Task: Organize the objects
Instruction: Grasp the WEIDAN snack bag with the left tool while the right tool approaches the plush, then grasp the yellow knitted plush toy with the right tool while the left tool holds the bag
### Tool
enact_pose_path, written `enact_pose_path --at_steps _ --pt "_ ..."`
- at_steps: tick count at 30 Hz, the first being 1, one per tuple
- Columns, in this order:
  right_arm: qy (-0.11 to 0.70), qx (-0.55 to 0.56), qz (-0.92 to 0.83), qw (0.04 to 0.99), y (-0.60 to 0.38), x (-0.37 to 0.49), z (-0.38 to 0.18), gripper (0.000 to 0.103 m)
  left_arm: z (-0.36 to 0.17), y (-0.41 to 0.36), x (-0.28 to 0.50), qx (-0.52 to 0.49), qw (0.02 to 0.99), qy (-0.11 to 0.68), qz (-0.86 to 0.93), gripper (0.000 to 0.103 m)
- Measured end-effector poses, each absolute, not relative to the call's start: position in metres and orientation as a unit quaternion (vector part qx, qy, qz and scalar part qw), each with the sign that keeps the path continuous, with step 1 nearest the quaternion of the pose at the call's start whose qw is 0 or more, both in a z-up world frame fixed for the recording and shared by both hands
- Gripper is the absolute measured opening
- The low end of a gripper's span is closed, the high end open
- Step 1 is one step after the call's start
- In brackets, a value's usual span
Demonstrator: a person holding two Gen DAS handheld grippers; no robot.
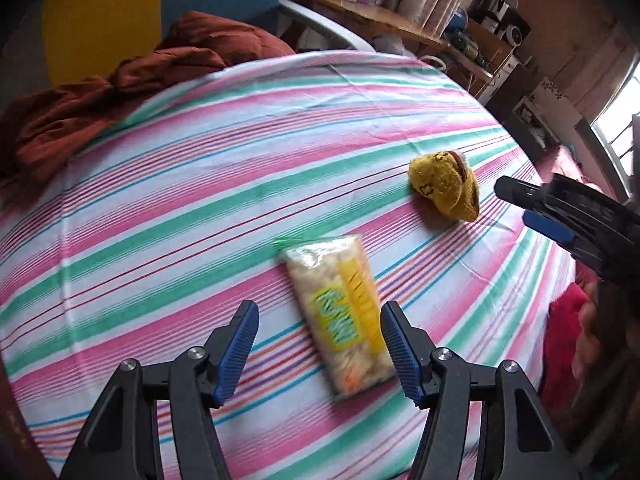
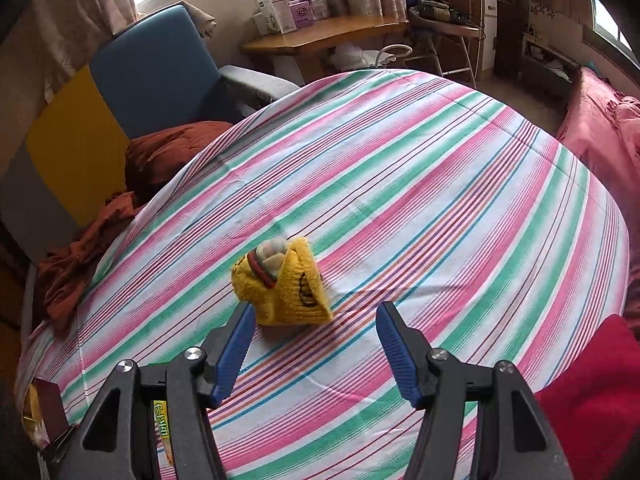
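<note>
Two things lie on a wide bed sheet (image 1: 240,168) striped in pink, green, white and thin blue and red lines, which fills most of both views. At its far left edge a rumpled rust-brown blanket (image 1: 100,92) is heaped against a blue and yellow headboard (image 2: 132,76), and a wooden desk (image 2: 320,34) with small boxes on it stands beyond the bed.

Next in size is the snack packet (image 1: 344,312), a flat clear plastic pouch of pale contents with a yellow band down one side and green-and-yellow lettering; motion blur hides the words. It lies flat on the sheet, slanted, directly ahead of the left gripper (image 1: 318,350), between the lines of its two blue pads. That gripper's tongs stand wide apart, holding nothing, and whether the pads touch the packet cannot be told. In the right wrist view only a sliver of the packet (image 2: 162,424) shows behind the left finger's frame.

Smaller is the yellow sock bundle (image 2: 282,286), a knitted mustard-yellow roll with a dark printed mark and a red, green and grey cuff showing at its opening. It rests on the sheet well apart from the packet, farther up and to the right in the left wrist view (image 1: 444,186). The right gripper (image 2: 314,346) hangs just short of it, tongs spread wide and empty, left pad near the bundle's lower edge.
</note>
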State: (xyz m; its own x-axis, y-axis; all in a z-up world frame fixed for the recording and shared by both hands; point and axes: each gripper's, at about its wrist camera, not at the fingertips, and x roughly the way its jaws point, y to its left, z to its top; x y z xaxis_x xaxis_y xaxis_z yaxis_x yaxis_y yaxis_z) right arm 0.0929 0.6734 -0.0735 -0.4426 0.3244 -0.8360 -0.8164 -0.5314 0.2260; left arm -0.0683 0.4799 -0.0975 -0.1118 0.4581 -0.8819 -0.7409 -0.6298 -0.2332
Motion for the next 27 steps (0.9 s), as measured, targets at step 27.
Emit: enact_pose_path --at_steps 27 --pt "0.231 -0.472 0.791 0.313 0.7 0.014 -0.117 0.069 -0.118 0.383 -0.063 -0.454 0.401 0.154 0.781 0.049"
